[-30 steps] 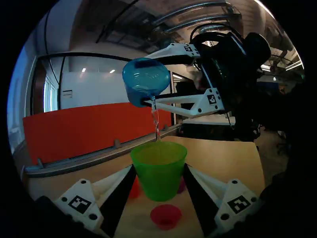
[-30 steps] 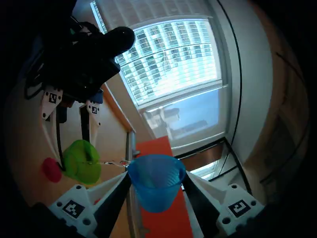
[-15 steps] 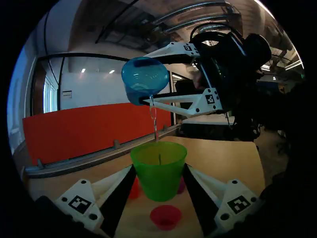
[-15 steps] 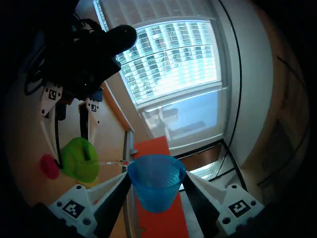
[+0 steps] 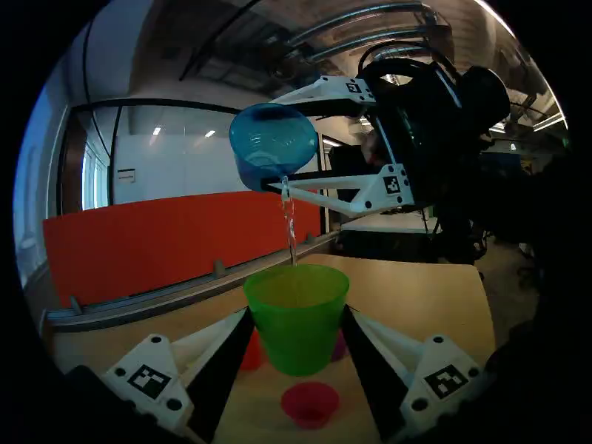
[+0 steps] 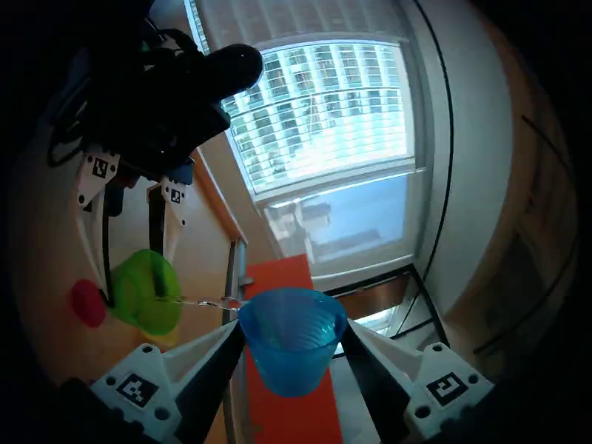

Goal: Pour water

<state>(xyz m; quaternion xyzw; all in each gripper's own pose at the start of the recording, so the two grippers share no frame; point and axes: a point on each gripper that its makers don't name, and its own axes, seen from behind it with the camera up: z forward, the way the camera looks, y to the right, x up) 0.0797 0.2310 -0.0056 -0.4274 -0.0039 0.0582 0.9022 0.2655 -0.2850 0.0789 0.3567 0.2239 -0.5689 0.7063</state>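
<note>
With right gripper [image 6: 292, 333], clamps tilted blue cup [image 6: 291, 359], trickling water [image 5: 290, 229] into green cup [image 5: 297, 329]. With left gripper [image 5: 296, 314], pinches that green cup upright over the table [image 5: 422, 288].

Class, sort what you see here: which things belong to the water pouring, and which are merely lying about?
In the job: blue cup, right gripper, water stream, green cup, left gripper.
Lying about: pink cup, red cup, both on the table.
</note>
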